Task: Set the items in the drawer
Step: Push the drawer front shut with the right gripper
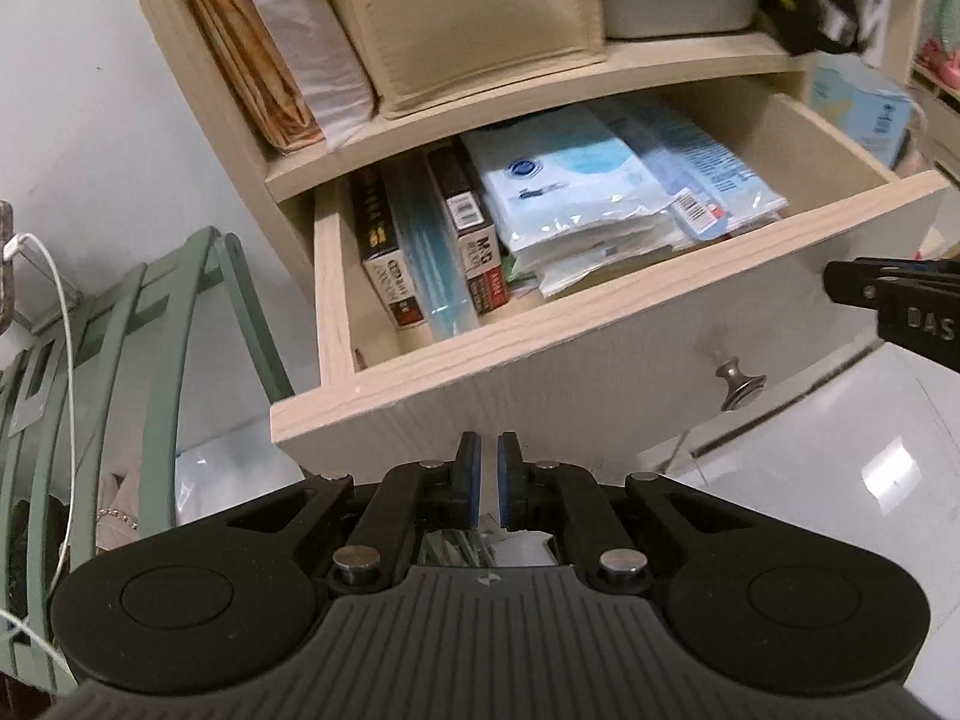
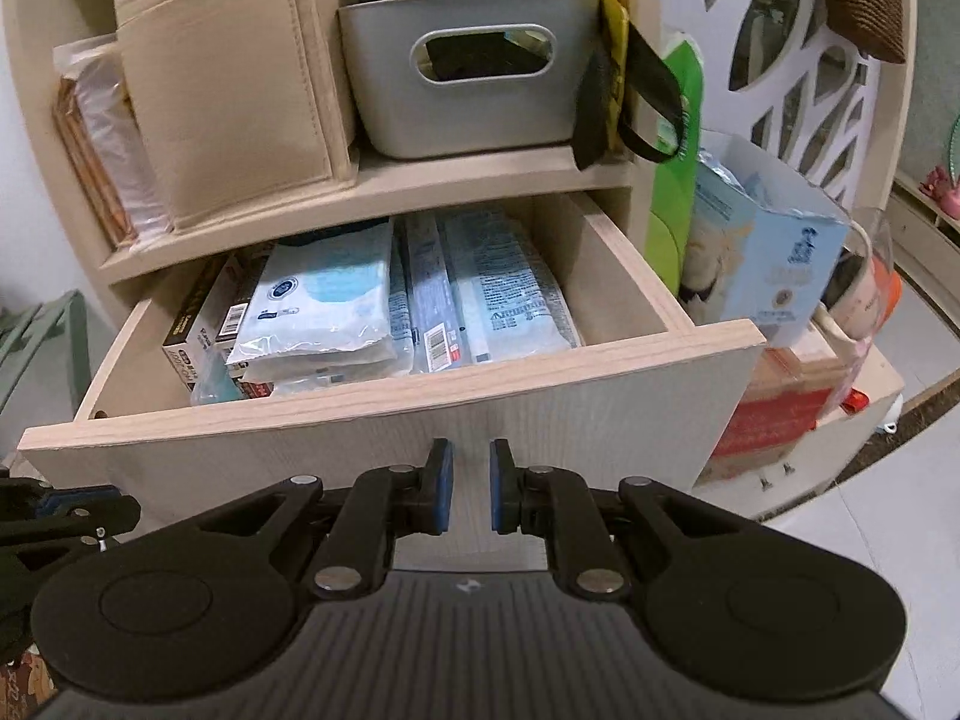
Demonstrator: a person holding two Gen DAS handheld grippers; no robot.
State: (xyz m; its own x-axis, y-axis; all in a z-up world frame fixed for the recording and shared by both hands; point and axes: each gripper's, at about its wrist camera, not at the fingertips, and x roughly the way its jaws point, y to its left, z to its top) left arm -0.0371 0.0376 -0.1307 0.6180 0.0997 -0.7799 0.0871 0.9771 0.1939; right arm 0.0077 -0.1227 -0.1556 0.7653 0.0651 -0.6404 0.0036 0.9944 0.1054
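The left tool (image 1: 489, 477) is pressed together and empty; the right tool (image 2: 471, 486) stands slightly spread, also empty. Just ahead of both, the open drawer (image 2: 384, 414) holds mask packets (image 2: 324, 306) and boxes (image 1: 384, 258).

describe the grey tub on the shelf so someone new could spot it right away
Find the pale wood shelf unit with the open drawer pulled out. On the shelf just above that drawer, right of the beige fabric bin, stands the grey plastic tub. It alone has a slot handle cut in its front.
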